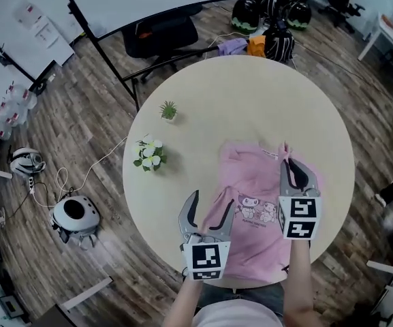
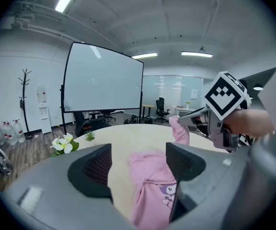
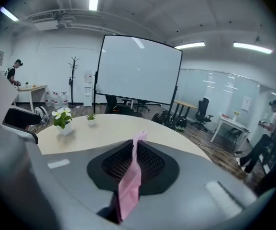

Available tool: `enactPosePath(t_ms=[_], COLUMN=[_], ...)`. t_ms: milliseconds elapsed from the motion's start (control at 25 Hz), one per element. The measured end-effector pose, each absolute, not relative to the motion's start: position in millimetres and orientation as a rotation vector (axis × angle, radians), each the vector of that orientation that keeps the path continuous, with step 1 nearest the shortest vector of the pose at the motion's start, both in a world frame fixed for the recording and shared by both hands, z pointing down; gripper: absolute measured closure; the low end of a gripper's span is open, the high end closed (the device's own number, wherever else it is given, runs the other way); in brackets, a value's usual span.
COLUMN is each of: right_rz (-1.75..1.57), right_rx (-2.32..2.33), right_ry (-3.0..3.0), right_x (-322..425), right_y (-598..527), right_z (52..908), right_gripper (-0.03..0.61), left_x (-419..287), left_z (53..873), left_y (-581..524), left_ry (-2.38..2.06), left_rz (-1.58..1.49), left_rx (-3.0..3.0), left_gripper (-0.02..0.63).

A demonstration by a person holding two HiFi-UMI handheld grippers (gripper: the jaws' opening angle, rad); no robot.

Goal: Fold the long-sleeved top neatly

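Lying crumpled on the round table (image 1: 250, 94), the pink top (image 1: 254, 213) is just below and ahead of both grippers, with its cartoon print facing up. Its lower part seems to reach the table edge nearest to the person.

The right gripper (image 1: 287, 159) is clamped on a thin fold of the pink cloth, which stands up between its closed jaws and is raised a little above the rest. The left gripper (image 1: 212, 199) hangs with its jaws wide apart and nothing between them. The body of the top is ahead of it and slightly to its right.

The pinch looks narrow, so the cloth may slip out if the right gripper pulls quickly. The table top looks smooth, so a pull from one side only could drag the whole top instead of opening it. It could also move the lower part over the near edge. If the left gripper closes on the bunched part, it may catch several layers and the fold will not be neat.

The table is pale and mostly bare. A white flower pot (image 1: 148, 155) and a small green plant (image 1: 169, 110) stand well apart, to the left of the left gripper. Around the table there is a wooden floor (image 1: 80, 121), and farther away a large white screen (image 2: 104, 80), office chairs and ceiling lights.
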State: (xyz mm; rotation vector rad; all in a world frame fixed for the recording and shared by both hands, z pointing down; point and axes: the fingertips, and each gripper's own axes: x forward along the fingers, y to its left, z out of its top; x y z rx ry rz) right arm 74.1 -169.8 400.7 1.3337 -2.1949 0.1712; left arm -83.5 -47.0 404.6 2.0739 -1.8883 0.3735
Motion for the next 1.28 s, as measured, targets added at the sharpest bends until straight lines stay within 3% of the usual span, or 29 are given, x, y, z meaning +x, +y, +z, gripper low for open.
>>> enactPosePath(t_ms=[560, 800, 920, 1280], right_rz=[0.383, 0.527, 0.538, 0.566], right_rx=[1.561, 1.558, 1.545, 1.661], right_ry=[-1.954, -1.82, -1.73, -1.653], right_x=[222, 252, 264, 277], right_y=[-117, -95, -81, -46], right_z=[473, 534, 557, 550], right_gripper=[0.518, 0.511, 0.458, 0.437], left_x=[-18, -11, -13, -33], left_z=[425, 430, 435, 436], left_y=[-47, -41, -36, -23], left_ry=[-1.702, -1.672, -1.662, -1.648], left_rz=[0.527, 0.56, 0.568, 0.56], left_rx=[2.211, 2.223, 2.221, 2.24], left_gripper=[0.264, 0.264, 0.264, 0.264])
